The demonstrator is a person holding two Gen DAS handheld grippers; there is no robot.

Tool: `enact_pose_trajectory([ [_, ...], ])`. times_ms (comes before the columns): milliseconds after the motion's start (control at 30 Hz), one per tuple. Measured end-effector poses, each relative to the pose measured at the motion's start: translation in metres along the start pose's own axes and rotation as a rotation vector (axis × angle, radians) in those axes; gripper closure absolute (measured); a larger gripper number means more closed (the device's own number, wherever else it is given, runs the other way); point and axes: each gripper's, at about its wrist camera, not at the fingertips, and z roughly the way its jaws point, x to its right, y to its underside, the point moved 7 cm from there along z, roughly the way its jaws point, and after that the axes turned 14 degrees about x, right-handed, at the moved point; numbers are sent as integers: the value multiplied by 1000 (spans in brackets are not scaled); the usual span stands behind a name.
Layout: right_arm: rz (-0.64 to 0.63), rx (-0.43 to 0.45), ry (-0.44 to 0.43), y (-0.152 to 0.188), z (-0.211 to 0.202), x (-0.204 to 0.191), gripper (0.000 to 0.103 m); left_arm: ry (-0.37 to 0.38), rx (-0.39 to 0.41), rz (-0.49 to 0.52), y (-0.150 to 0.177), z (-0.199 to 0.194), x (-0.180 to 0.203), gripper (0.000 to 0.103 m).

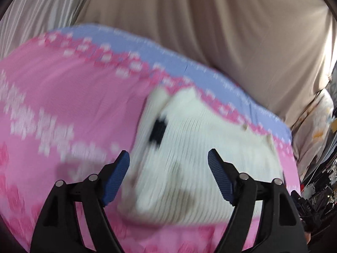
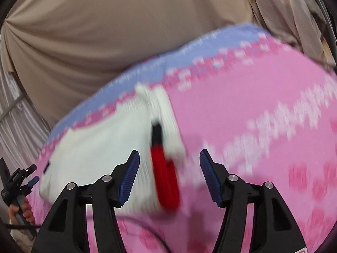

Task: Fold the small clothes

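A small white knitted garment (image 1: 189, 147) with a black patch lies on the pink patterned blanket (image 1: 52, 84). In the right wrist view the same white garment (image 2: 101, 147) shows a red and black stripe (image 2: 164, 179) along its right edge. My left gripper (image 1: 168, 158) hovers just over the garment's near edge, jaws open, nothing gripped. My right gripper (image 2: 169, 158) hangs open above the striped edge, its blue pads (image 2: 130, 179) clear of the cloth. Both views are blurred by motion.
The blanket has a lilac border (image 1: 210, 71) at its far edge, with beige draped fabric (image 1: 210, 21) behind. A floral cloth (image 2: 284, 10) hangs at the far right. The other gripper and a hand (image 2: 19, 200) show at the lower left of the right wrist view.
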Motion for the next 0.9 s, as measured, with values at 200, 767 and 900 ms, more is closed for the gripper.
enact_pose_trajectory([
  [200, -36, -51, -50, 26, 13, -20, 48, -37, -36, -15, 38, 3, -9, 39],
  [767, -27, -142, 56, 61, -47, 9, 91, -102, -109, 52, 48, -46, -56, 92],
  [900, -34, -10, 77, 17, -68, -1, 85, -26, -44, 5, 18, -64, -33, 79],
])
